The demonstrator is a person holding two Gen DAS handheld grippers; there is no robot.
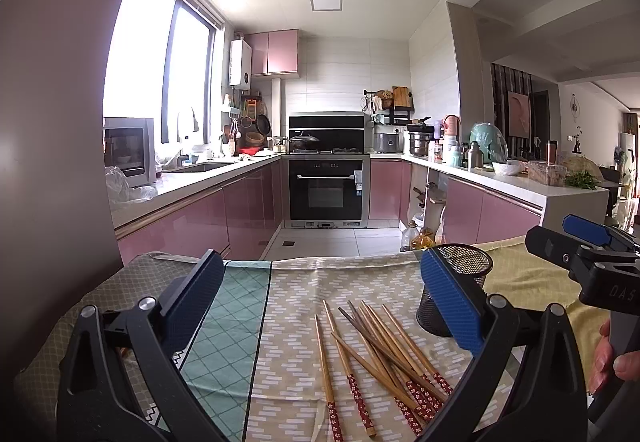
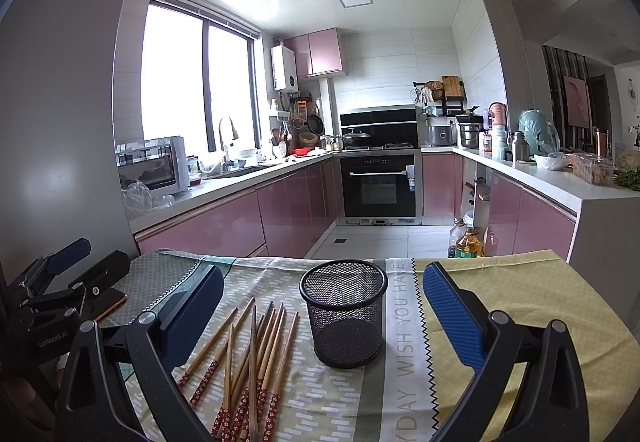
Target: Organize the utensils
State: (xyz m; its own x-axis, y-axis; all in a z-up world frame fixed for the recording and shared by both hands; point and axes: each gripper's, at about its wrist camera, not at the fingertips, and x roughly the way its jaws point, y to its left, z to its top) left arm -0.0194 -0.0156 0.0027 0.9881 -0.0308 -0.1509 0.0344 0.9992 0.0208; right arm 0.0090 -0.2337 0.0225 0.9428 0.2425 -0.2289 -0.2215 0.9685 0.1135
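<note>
Chopsticks (image 2: 256,362): bamboo sticks, plain tan along most of their length, each with a red end band printed with small pale flowers. They lie loose and overlapping on the cloth, red ends toward the cameras, just left of the cup and apart from it.
Cup (image 2: 344,312): black wire-mesh cylinder, upright, nothing visible inside, standing on the cloth near the printed strip.
Cloth (image 2: 520,302): patchwork cover; teal lattice panel at left, tan panel with white dashes under the chopsticks, yellow lattice panel at right.
Left gripper (image 1: 320,302): fingers spread wide, blue pads facing each other, holding nothing; the chopsticks lie below and between the fingers, untouched.
Right gripper (image 2: 324,314): fingers spread wide, nothing held; the cup sits between them in the view, clear of both pads.
Left view only: the right gripper (image 1: 580,246) from the side at the right edge, with a hand (image 1: 612,358) wrapped round its handle; the cup (image 1: 456,290) is half hidden behind the left gripper's right pad.
Right view only: the whole cup and its rim; the grey strip printed "DAY WISH YOU HAVE"; the left gripper (image 2: 80,266) at the left edge, over a flat reddish-edged thing I cannot identify; a tall fridge side.
Both views: pink cabinets, black oven, window, cluttered counters.
Count: one cup, two grippers, one hand visible; about ten chopsticks, exact number unclear where they overlap.
</note>
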